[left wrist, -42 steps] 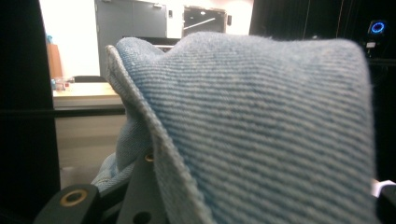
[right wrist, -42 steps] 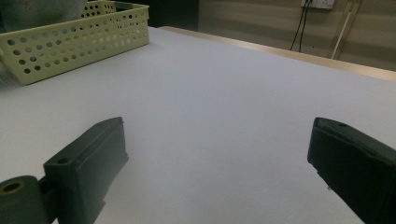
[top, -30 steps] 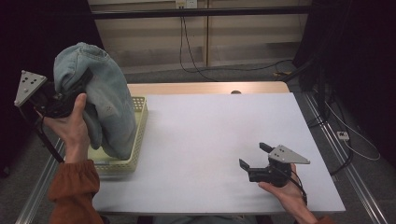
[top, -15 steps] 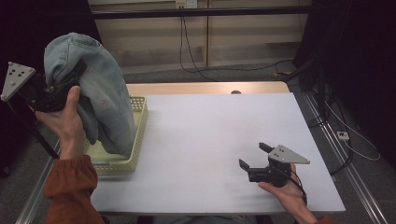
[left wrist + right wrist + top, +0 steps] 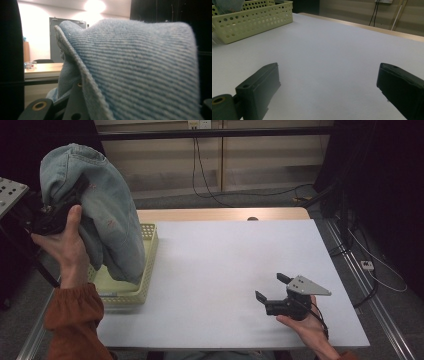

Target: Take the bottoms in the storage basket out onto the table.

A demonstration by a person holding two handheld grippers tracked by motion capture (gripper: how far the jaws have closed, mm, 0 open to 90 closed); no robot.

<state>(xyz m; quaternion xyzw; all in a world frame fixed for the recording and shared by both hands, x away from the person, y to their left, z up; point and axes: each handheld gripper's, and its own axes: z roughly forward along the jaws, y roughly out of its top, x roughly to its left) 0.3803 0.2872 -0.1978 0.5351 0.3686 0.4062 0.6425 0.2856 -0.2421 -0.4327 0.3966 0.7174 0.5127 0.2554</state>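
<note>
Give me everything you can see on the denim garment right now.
The denim garment is light blue, faded, with twill weave and a stitched seam edge plain in the left gripper view. It is bunched and held high in the left gripper, draping down with its lower end hanging into the pale yellow perforated basket. The left hand's thumb rests against it.

Rust-orange sleeve [image 5: 70, 320], black grippers with blocky fingers [image 5: 259, 85], grey three-cornered perforated top plates, trailing black cables.
</note>
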